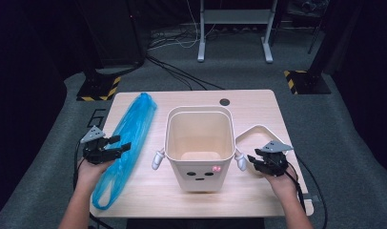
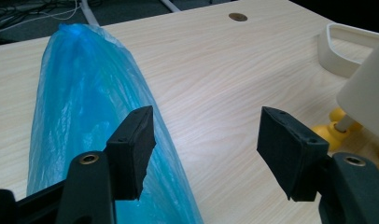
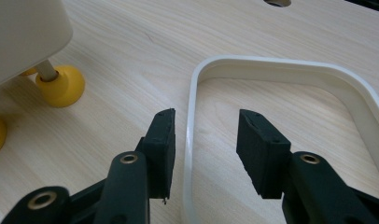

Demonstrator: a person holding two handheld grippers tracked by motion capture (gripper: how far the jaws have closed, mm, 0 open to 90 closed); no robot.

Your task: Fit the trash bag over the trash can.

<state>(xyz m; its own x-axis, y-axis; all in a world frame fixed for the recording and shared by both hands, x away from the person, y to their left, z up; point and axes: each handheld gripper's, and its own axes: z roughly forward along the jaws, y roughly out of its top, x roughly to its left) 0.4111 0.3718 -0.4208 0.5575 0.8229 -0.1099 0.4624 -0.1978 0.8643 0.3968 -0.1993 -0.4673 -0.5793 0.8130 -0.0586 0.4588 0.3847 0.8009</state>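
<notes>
On the pale wood surface (image 1: 258,102) we are listing a cream bin (image 1: 199,143), a blue bag (image 1: 129,138) lying flat to its left and a white rim ring (image 3: 290,70) to its right. We are hovering our left tool (image 2: 206,140), released, beside the bag, likely readying a grasp. Our right tool (image 3: 204,149) is straddling the ring's edge, parted and not yet pinching.

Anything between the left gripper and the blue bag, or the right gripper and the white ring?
Nothing visible. The left gripper stands open right at the blue bag; the right gripper straddles the white ring rim, pads not touching it.
</notes>
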